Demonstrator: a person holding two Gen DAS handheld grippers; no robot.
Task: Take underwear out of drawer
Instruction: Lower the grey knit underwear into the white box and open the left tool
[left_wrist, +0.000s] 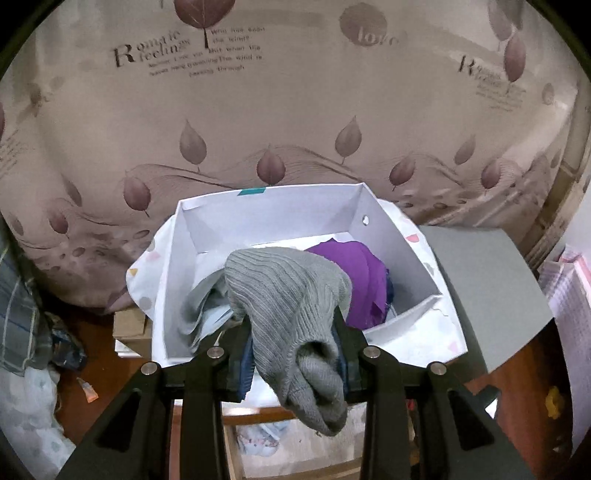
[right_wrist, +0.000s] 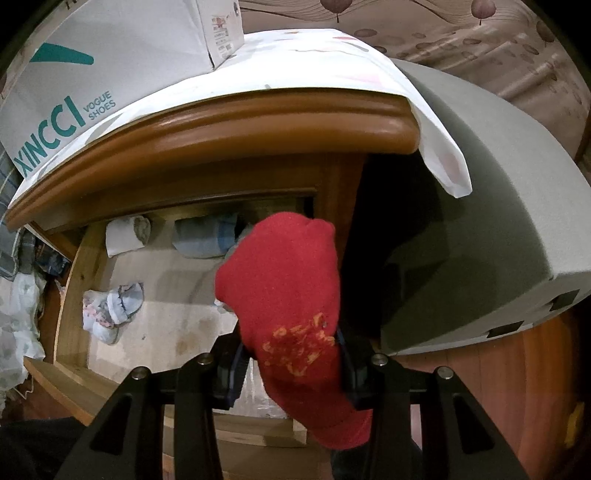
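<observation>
Holding grey knit (left_wrist: 295, 314) clamped in left claw (left_wrist: 291, 332) above white box (left_wrist: 177, 258), frame centre. Right claw (right_wrist: 291, 343) clamped on red piece (right_wrist: 288, 295) over drawer (right_wrist: 74, 295), lower centre. Step: transfer. Next: release grey knit into box.

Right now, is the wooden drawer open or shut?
Open. In the right wrist view the drawer is pulled out below the cabinet top, its pale floor exposed with rolled garments lying inside.
</observation>
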